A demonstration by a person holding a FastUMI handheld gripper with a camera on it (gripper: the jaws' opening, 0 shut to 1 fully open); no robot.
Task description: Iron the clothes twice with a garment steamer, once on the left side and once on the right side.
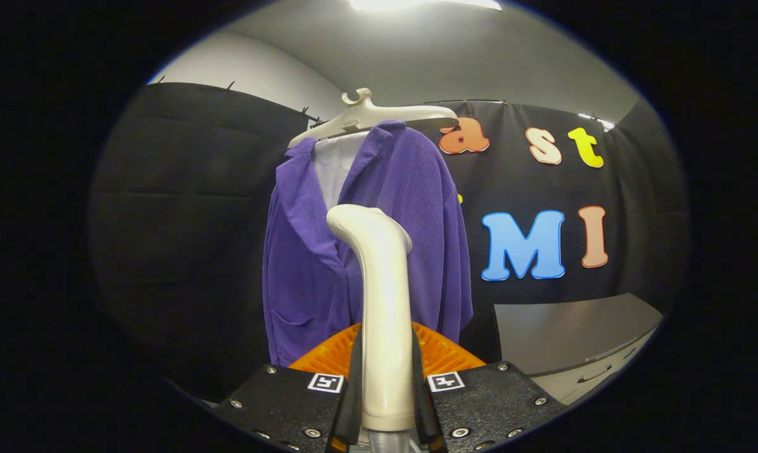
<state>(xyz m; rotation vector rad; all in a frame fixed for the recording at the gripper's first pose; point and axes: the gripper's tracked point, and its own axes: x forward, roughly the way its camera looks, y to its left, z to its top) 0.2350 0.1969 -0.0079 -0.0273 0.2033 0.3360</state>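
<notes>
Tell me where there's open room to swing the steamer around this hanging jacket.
The claw is shut on the steamer, whose head sits right in front of the purple jacket, so it's tight there. Free room lies to the jacket's left against the plain black wall, and to its right above the grey counter.

The gripper (pixel 386 377) clamps the steamer (pixel 382 302), whose head stands just before the hanging purple jacket (pixel 366 251). Open room lies left of the jacket; to the right, a grey cabinet (pixel 568 333) blocks the low space.
</notes>
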